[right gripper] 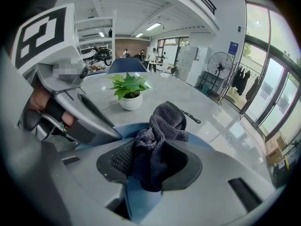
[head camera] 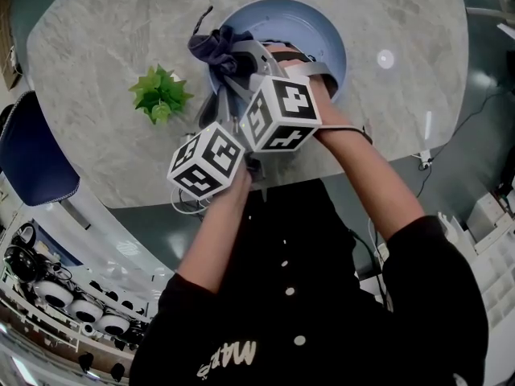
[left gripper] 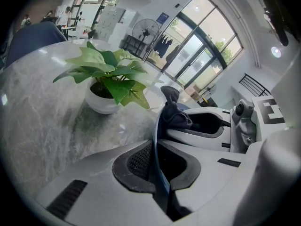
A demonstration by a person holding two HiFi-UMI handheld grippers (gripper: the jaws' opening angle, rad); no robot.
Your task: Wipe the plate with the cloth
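A blue plate (head camera: 310,29) lies on the round marble table (head camera: 88,47), on its far side. My left gripper (head camera: 216,103) is shut on the plate's near left rim; in the left gripper view the thin blue edge (left gripper: 157,171) runs between its pads (left gripper: 141,161). A dark knitted cloth (head camera: 211,45) is bunched over the plate's left part. My right gripper (head camera: 237,59) is shut on the cloth (right gripper: 157,135), which hangs between its jaws above the blue plate (right gripper: 138,199). The two grippers sit close side by side.
A small green plant in a white pot (head camera: 161,93) stands on the table left of the plate, close to my left gripper. A blue chair (head camera: 34,158) stands at the table's left edge. Shelves with gear sit at lower left.
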